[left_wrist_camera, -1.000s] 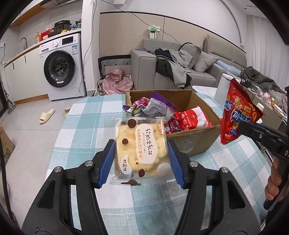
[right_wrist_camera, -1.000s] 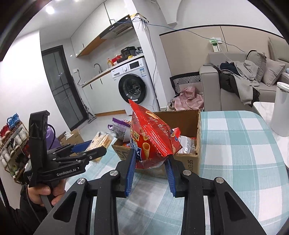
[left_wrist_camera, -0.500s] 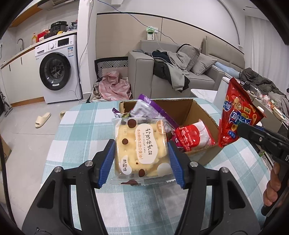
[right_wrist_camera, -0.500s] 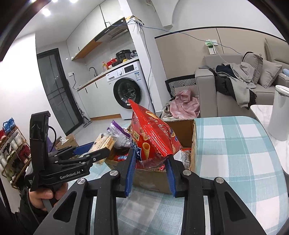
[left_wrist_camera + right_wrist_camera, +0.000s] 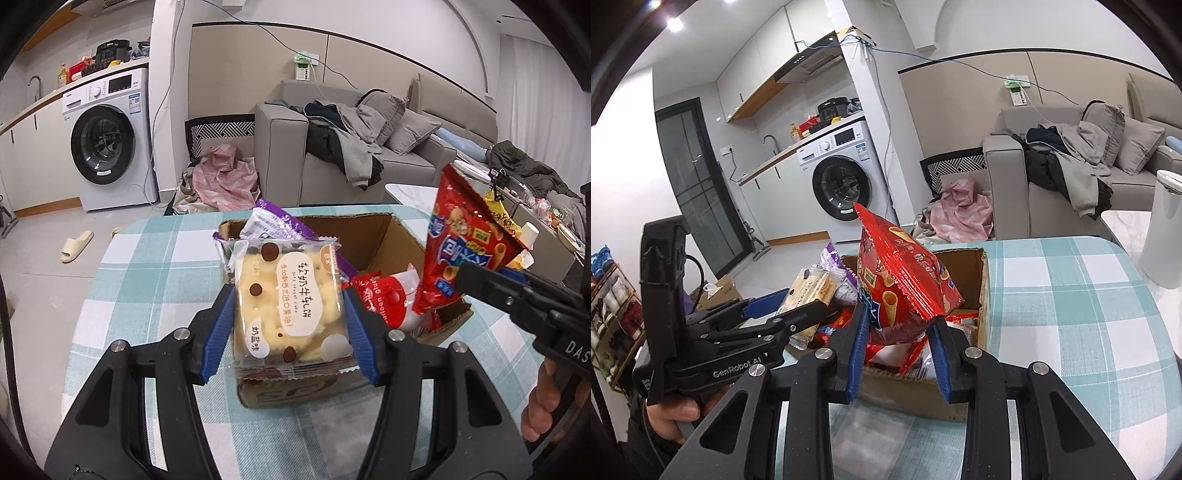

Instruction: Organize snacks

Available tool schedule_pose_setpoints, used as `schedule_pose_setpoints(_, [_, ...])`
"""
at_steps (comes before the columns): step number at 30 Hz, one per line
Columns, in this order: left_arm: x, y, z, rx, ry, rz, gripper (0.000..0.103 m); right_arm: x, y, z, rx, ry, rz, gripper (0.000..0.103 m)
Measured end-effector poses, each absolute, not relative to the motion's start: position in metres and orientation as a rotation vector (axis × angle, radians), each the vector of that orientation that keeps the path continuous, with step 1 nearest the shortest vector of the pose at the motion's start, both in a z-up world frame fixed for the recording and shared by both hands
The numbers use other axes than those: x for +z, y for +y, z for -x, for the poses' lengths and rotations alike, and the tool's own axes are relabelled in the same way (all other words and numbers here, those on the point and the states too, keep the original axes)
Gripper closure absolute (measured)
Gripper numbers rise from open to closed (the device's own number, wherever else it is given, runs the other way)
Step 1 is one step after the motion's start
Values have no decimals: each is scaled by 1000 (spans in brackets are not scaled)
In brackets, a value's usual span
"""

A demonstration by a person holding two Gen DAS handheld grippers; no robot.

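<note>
My left gripper (image 5: 288, 328) is shut on a clear pack of yellow biscuits with a white label (image 5: 291, 299), held over the near edge of an open cardboard box (image 5: 384, 236). Seen from the right wrist, that biscuit pack (image 5: 812, 291) sits left of the box (image 5: 982, 295). My right gripper (image 5: 897, 350) is shut on the bottom of a red snack bag (image 5: 905, 277), upright above the box. The left wrist view shows the same red bag (image 5: 465, 251) at the box's right side. Inside lie a purple packet (image 5: 273, 225) and a red-and-white packet (image 5: 384, 299).
The box stands on a table with a teal-and-white checked cloth (image 5: 1071, 295). A white bin (image 5: 1163, 229) stands past the table's right edge. Beyond are a grey sofa (image 5: 351, 147) with clothes and a washing machine (image 5: 107, 144). A hand (image 5: 676, 410) holds the left gripper's handle.
Both grippers have moved forward toward the box with their packs still held. The biscuit pack now overlaps the box's near edge, and the red bag hangs over the box.
</note>
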State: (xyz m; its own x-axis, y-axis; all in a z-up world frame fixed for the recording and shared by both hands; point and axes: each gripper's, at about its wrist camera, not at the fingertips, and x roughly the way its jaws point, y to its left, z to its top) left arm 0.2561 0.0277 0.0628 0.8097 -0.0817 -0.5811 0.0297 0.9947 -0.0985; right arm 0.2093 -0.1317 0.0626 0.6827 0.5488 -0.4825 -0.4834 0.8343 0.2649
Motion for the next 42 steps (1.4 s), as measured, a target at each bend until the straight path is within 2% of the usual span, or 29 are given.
schedule_pose_setpoints(19, [56,9,-299,-73,618,47,48,58,-113,-250,515,615,-82,71])
schedule_pose_setpoints(22, [55,6,-303,-75,617,38,48,56,-110,-254,506,625,-67,64])
schedule_pose_setpoints(25, [54,7,-308,-72,628,40,48,54,-110,-256,490,623,-52,51])
schedule_pose_setpoints(29, [51,9,-309,-71,629,49,47,53,-115,-254,488,613,-33,50])
schedule_pose_setpoints(32, [51,10,-306,-65,627,46,40,53,-119,-252,489,607,-27,50])
schedule_pose_setpoints(34, [52,10,-303,-67,620,36,29,53,-122,-249,492,600,-28,43])
schedule_pose_setpoints(36, [54,11,-298,-57,605,29,22,54,-125,-246,493,586,-35,25])
schedule_pose_setpoints(39, [57,14,-287,-67,584,39,18,55,-132,-240,498,568,-51,14])
schedule_pose_setpoints(42, [59,19,-274,-66,568,42,12,56,-139,-234,498,555,-67,8])
